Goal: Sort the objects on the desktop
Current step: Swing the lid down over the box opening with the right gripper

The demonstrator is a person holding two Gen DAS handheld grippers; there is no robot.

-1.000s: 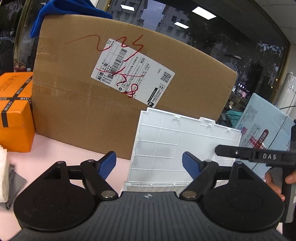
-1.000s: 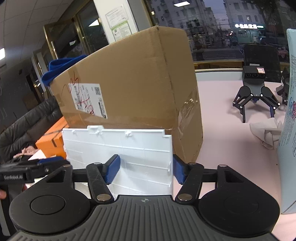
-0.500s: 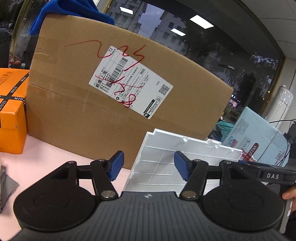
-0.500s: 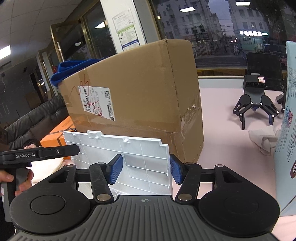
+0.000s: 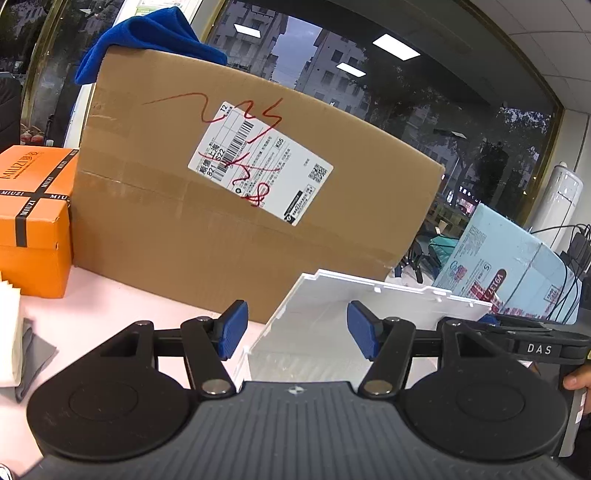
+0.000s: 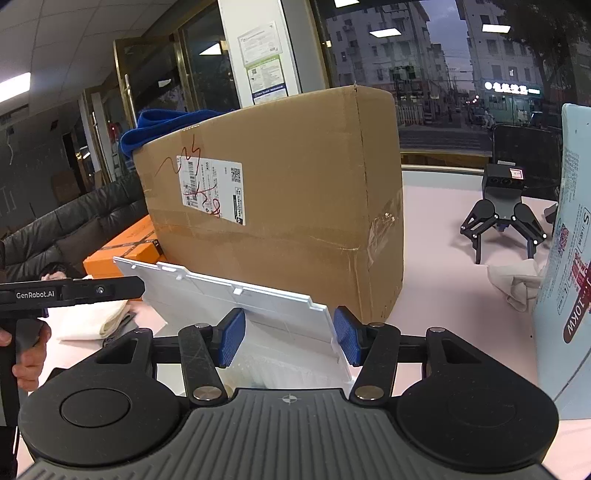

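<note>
A white plastic box [image 5: 306, 363] sits on the pale pink table [image 5: 110, 295], just ahead of both grippers. Its hinged white lid [image 5: 369, 306] [image 6: 240, 295] leans back at a low slant over the box. My left gripper [image 5: 297, 332] is open above the box's near-left side, with nothing between its blue pads [image 5: 232, 328]. My right gripper [image 6: 289, 339] is open too; its right pad [image 6: 347, 341] stands right beside the lid's right corner. Each view shows the other gripper's body: the right one [image 5: 535, 347], and the left one [image 6: 74, 291] with a hand on its handle.
A big cardboard carton [image 5: 240, 192] with a shipping label stands just behind the box, a blue cloth [image 5: 147, 33] on top. Left are an orange box [image 5: 33, 214] and folded cloths [image 5: 14, 332]. Right are a light-blue box [image 6: 569, 258], a crumpled cloth [image 6: 517, 284] and a spare black gripper [image 6: 502, 214].
The white lid has swung down from nearly upright to a low slant over the box. Both grippers stayed open and shifted slightly with it.
</note>
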